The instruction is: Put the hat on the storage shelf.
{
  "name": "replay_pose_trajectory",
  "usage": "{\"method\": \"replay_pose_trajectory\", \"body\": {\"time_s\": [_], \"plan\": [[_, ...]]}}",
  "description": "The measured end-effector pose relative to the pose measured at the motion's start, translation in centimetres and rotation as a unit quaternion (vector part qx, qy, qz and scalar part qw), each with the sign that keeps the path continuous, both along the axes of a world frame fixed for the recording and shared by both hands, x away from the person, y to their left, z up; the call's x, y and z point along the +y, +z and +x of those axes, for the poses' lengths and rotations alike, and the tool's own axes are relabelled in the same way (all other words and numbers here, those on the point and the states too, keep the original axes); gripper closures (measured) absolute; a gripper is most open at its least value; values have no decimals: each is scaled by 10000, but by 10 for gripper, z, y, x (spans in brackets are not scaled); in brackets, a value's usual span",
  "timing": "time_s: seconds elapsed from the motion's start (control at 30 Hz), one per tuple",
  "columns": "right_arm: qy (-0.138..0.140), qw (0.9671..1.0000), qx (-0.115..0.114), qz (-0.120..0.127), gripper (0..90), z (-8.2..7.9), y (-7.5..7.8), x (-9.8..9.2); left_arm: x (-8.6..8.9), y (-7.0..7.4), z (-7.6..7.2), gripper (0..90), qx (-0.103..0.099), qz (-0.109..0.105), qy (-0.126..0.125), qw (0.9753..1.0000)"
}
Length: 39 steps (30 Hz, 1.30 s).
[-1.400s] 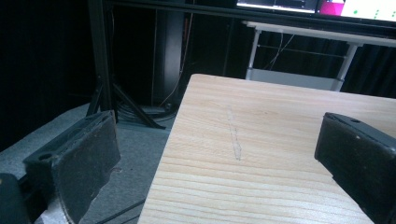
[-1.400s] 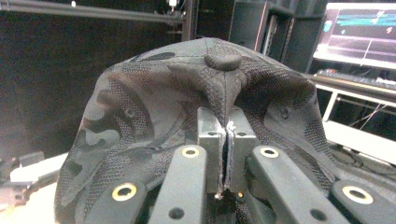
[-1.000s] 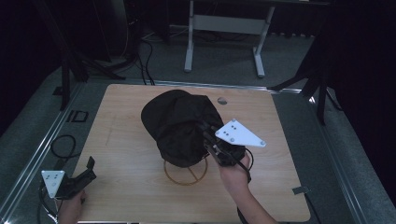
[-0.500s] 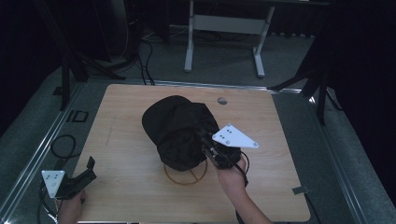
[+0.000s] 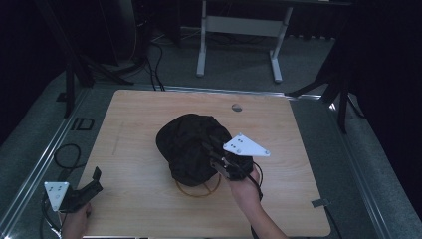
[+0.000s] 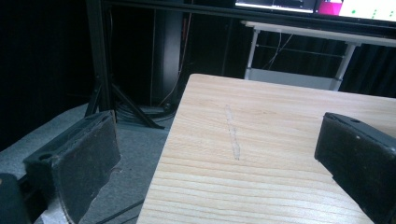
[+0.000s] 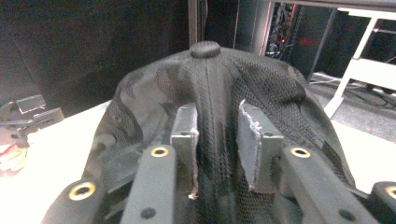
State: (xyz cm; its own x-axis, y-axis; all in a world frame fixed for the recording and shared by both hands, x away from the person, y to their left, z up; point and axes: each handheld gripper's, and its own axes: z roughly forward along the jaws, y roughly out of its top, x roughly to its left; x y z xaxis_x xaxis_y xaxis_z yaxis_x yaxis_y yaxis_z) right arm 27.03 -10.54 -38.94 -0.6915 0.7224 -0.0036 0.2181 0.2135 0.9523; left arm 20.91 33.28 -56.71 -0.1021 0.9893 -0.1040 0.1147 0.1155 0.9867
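Two jaws of the right gripper (image 7: 215, 140) are pinching a fold of one black cap (image 5: 191, 147), the mesh fabric bunching between the pads near its back seam; in the right gripper view the cap's top button (image 7: 205, 48) is sitting just above them. Seen from the high view, this right gripper (image 5: 219, 157) is reaching in from the near right, and the cap is resting near the middle of the wooden table (image 5: 139, 124), draping over one thin wire ring stand (image 5: 198, 188) whose loop is peeking out under its near edge. The cap itself is hiding most of that stand.

Off at the near left corner, well apart from the cap, the left gripper (image 5: 89, 181) is hovering over the table edge, its jaws spread wide with nothing between them; the left gripper view is showing bare wood grain and a faint scratch (image 6: 232, 135) between the pads. One small round grommet hole (image 5: 237, 107) is sitting near the table's far edge. Beyond the table, one white-legged desk frame (image 5: 239, 35) is standing on the grey floor.
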Motion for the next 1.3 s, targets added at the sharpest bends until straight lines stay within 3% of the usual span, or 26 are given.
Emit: {"method": "replay_pose_trajectory", "body": {"time_s": [0.23,0.67,0.83,1.07,1.3], "plan": [[-42,10000,71,-35,557,4,-1,-3,0,0,0,5,-1,7,3,10000],[-11,10000,-8,72,471,2,14,-13,0,0,0,5,-7,0,4,10000],[-56,9999,-54,89,359,3,20,-26,0,0,0,5,0,14,2,10000],[-319,9991,-276,-31,293,6,24,-52,0,0,0,5,-5,7,13,10000],[-451,9989,-144,-64,154,14,20,-77,0,0,0,5,1,15,11,10000]]}}
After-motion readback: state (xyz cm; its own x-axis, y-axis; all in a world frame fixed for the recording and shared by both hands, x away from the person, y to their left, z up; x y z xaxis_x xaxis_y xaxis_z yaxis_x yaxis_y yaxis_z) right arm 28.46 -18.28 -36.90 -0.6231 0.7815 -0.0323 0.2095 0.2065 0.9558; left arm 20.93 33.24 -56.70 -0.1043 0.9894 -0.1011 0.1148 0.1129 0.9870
